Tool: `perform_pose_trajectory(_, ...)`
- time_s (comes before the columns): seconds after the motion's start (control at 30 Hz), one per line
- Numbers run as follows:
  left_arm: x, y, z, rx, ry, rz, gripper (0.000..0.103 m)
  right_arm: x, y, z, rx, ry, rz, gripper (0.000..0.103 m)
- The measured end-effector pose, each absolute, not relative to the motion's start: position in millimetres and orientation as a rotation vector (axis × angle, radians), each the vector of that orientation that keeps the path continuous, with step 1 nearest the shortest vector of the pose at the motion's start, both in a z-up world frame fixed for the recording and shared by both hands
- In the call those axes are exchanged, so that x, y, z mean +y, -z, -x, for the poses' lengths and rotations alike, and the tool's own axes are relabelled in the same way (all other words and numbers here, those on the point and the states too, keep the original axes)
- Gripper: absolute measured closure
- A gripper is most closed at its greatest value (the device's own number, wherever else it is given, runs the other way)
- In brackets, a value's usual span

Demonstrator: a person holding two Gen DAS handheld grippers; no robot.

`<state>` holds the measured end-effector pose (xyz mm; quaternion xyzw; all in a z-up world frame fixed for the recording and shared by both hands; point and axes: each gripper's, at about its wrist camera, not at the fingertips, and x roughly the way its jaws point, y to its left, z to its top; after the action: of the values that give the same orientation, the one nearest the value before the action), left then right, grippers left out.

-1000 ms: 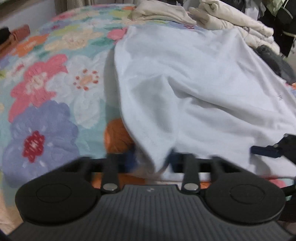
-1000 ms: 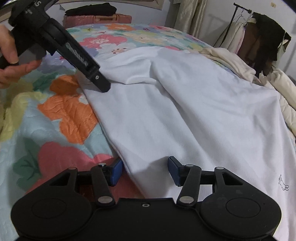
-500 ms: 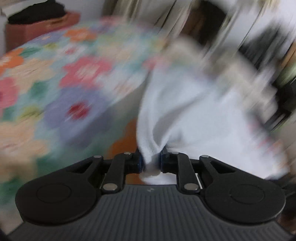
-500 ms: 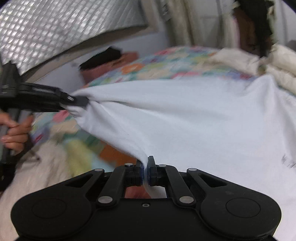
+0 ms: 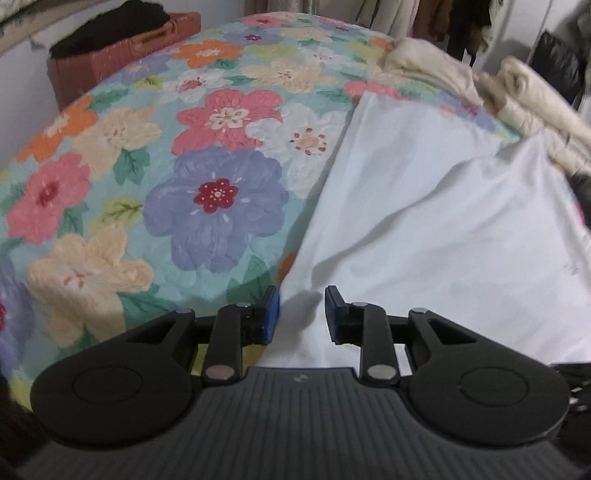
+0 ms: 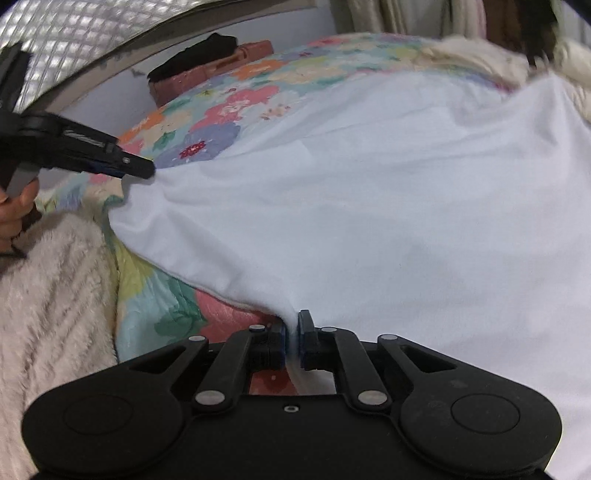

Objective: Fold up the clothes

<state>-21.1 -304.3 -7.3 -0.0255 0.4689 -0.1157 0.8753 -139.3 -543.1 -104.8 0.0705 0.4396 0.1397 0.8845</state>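
The white garment (image 6: 369, 203) is pinched at its near hem by the slowly opening right gripper (image 6: 291, 341); the opening left gripper (image 5: 301, 314) straddles its corner, pads clear.

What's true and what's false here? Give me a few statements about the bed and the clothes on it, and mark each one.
1. The white shirt lies on a floral bedspread. True.
2. The white shirt is folded into a small square. False: it is spread out wide, with creases.
3. A black garment lies on the reddish suitcase beyond the bed. True.
4. The cream clothes are piled on that suitcase. False: they lie on the bed, beyond the shirt.
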Motion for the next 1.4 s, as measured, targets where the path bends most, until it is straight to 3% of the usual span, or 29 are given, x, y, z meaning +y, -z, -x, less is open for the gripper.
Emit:
perform_pose_trajectory(0.1,-299,-1,22,0.974,0.276,0.076,0.065,-545,104,140,0.910,-0.278,-0.197,0.086)
perform_pose_trajectory(0.17,-302,-5,17,1.002,0.297,0.031,0.032,-549,95,142,0.870,-0.267,-0.212,0.075)
perform_pose_trajectory(0.23,-304,-10,12,1.029,0.303,-0.017,0.031,-556,85,141,0.822,-0.230,-0.214,0.057)
perform_pose_trajectory(0.27,-302,-15,10,1.010,0.315,-0.014,0.031,-561,77,141,0.807,-0.186,-0.216,0.056)
perform_pose_trajectory(0.5,-306,-39,-17,0.915,0.430,0.010,0.031,-611,-20,122,0.859,0.017,-0.220,0.055)
perform_pose_trajectory(0.77,-332,-33,-35,0.883,0.488,-0.066,0.031,-672,-127,87,1.145,0.195,0.019,0.051)
perform_pose_trajectory(1.0,-353,-14,-51,0.853,0.451,-0.054,0.031,-677,-153,87,1.177,0.328,0.131,0.051)
perform_pose_trajectory(1.4,-367,-23,-133,0.784,0.451,-0.016,0.019,-702,-125,85,1.276,0.260,0.343,0.048)
